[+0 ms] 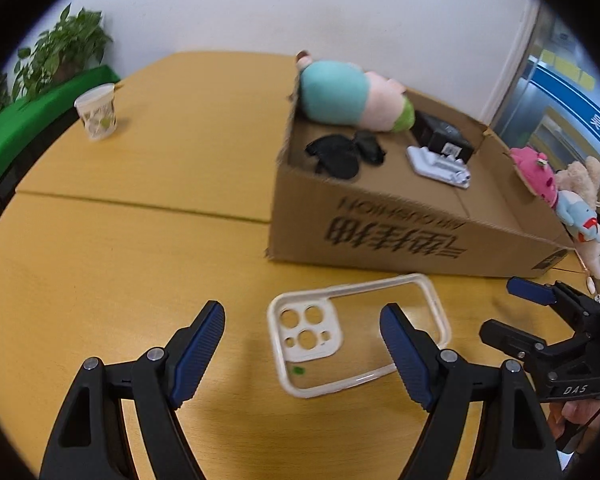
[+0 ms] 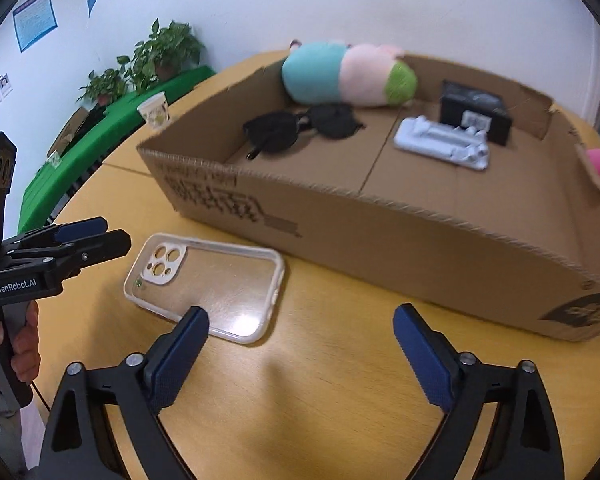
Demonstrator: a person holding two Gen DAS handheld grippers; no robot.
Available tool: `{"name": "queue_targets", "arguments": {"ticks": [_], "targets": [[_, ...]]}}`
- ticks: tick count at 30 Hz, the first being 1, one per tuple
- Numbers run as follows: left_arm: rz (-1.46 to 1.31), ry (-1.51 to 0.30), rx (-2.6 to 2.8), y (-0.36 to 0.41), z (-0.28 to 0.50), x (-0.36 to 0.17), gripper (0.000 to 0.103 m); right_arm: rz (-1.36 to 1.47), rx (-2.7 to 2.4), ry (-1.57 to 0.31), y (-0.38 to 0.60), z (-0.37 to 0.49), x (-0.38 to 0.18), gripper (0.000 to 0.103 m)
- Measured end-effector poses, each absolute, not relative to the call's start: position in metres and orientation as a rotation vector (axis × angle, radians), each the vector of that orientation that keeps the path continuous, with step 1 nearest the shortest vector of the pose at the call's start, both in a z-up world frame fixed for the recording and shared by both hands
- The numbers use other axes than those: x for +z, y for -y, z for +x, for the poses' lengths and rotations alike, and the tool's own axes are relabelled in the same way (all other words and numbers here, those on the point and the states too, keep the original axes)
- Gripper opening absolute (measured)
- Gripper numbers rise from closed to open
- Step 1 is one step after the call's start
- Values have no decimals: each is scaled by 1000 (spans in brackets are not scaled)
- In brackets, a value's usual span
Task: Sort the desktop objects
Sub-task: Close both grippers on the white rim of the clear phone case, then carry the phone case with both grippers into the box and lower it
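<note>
Pink plush toys [image 1: 538, 172] are seen only in left view. Phone case [image 2: 208, 286] lies before cardboard box [image 2: 380, 232]; both grippers [image 1: 302, 322] [image 2: 300, 326] spread wide, empty.

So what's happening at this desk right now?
A person holds a gripper in each hand over a wooden table, sorting loose items into a cardboard box. The box holds sunglasses, a plush toy, a black box and a white plastic tray. A clear phone case lies on the table in front of the box, not gripped. The left gripper and right gripper are near it, jaws open and empty.
</note>
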State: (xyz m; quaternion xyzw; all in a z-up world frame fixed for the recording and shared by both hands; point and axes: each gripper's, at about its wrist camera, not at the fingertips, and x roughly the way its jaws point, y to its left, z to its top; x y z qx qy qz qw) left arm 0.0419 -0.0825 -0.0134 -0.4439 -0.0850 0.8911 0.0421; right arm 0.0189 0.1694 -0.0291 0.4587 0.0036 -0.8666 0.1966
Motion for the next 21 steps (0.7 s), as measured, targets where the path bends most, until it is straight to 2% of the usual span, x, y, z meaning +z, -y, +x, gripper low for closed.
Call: {"name": "queue_targets", "arguments": {"ticks": [3, 5, 6, 7, 11, 12, 13, 14, 15, 16, 18, 21], "targets": [[-1433, 289, 2714, 91, 36, -29, 78, 1327, -2392, -24, -155, 10, -46, 73], [-1464, 330, 2694, 96, 35, -39, 77, 1340, -2390, -52, -146, 7, -52, 70], [-1487, 342, 2687, 98, 35, -44, 76, 1342, -2392, -68, -142, 6, -54, 63], [-1505, 350, 2676, 99, 34, -48, 68, 1339, -2387, -77, -138, 6, -55, 57], [-1511, 286, 2694, 95, 37, -47, 52, 1320, -2400, -134, -129, 8, -57, 47], [-1517, 271, 2698, 93, 38, -47, 49, 1318, -2401, -137, -127, 7, -57, 39], [-1519, 261, 2699, 92, 38, -47, 38, 1318, -2404, -141, -127, 7, -57, 29], [-1518, 261, 2689, 91, 38, -47, 19, 1316, -2406, -144, -127, 7, -56, 26], [-1518, 278, 2667, 91, 38, -49, 11, 1308, -2405, -145, -126, 8, -56, 22], [-1513, 309, 2643, 91, 38, -49, 8, 1303, -2397, -138, -126, 9, -57, 17], [-1516, 282, 2662, 88, 40, -47, 8, 1298, -2396, -143, -125, 12, -57, 17], [-1517, 279, 2681, 88, 43, -43, 6, 1296, -2382, -113, -132, 17, -55, 9]]}}
